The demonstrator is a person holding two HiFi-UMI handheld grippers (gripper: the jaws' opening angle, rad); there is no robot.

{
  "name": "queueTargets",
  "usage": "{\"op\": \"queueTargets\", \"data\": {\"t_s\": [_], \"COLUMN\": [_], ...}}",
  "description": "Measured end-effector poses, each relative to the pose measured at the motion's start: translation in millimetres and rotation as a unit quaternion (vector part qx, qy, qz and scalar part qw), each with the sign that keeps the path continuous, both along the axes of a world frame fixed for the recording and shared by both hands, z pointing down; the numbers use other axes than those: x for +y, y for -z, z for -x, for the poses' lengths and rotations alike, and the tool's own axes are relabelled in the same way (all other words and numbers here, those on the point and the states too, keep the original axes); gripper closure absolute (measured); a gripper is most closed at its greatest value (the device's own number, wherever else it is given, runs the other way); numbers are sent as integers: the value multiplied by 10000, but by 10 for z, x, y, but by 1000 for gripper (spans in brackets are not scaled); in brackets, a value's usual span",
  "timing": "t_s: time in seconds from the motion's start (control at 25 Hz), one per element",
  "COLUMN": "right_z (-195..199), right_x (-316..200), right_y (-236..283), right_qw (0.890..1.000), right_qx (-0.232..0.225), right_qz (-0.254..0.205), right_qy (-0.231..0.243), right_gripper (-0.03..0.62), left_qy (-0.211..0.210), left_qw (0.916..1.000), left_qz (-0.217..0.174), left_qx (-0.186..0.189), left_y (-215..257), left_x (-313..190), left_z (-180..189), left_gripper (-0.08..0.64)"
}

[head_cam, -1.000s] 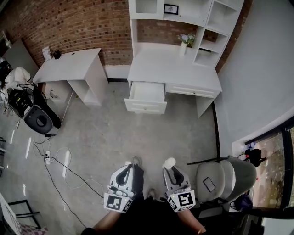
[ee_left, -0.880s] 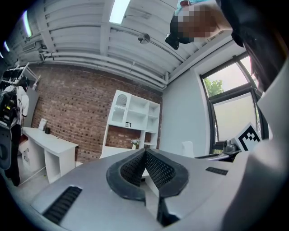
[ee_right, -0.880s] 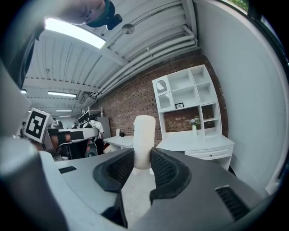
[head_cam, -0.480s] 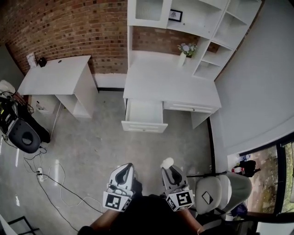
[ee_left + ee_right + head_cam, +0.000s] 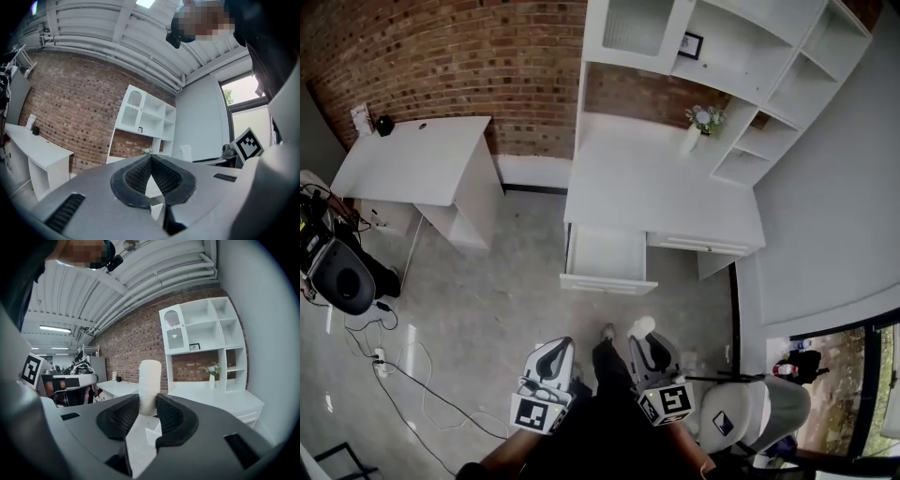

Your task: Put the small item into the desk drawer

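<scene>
Small item [image 5: 150, 380]: white cylinder, upright, clamped in jaws of right gripper [image 5: 148, 405], carried above floor [image 5: 487, 309], still short of drawer [image 5: 606, 255]. Left gripper [image 5: 151, 158]: jaws together, empty. Drawer open under left end of surface [image 5: 661, 192], interior bare.

Step judged: carry toward drawer. Next move calls for advance until item is over cavity, then lowering, then parting jaws.

Against earlier frame: drawer and surface nearer grippers; grip unchanged.
</scene>
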State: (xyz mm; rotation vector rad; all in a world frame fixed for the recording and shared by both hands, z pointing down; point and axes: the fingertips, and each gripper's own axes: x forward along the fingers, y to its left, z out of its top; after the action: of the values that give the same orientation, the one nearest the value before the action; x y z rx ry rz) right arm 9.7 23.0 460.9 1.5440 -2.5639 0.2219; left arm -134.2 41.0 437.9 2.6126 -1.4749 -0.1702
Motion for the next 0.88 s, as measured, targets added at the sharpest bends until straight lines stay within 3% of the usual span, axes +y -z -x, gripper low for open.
{"op": "queueTargets", "data": {"t_s": [0.24,0.44,0.72,0.88], "right_z": [12,-262,-521,-499], "right_x": [-864,-1785,-2934,-3358], "right_y": [-140,-290,-848,-1371], "right_qw": [9998,9995,9950,9901], "right_qx": [-20,2,-144,179], "right_qz": [0,203,905,1280], "right_qy": [185,248,391,545], "right_gripper": [460,459,459,459], "left_qy": [150,345,441,550], "left_qw": [9997,9990,9985,9973], "left_qz": [90,169,332,485], "left_qx": [195,210,-1,-12], "left_y": [-34,2,-44,-157], "left_x": [-706,-1554,-2586,-2950], "left_z": [-66,-261,-523,-535], "left_gripper": [537,537,537,537]}}
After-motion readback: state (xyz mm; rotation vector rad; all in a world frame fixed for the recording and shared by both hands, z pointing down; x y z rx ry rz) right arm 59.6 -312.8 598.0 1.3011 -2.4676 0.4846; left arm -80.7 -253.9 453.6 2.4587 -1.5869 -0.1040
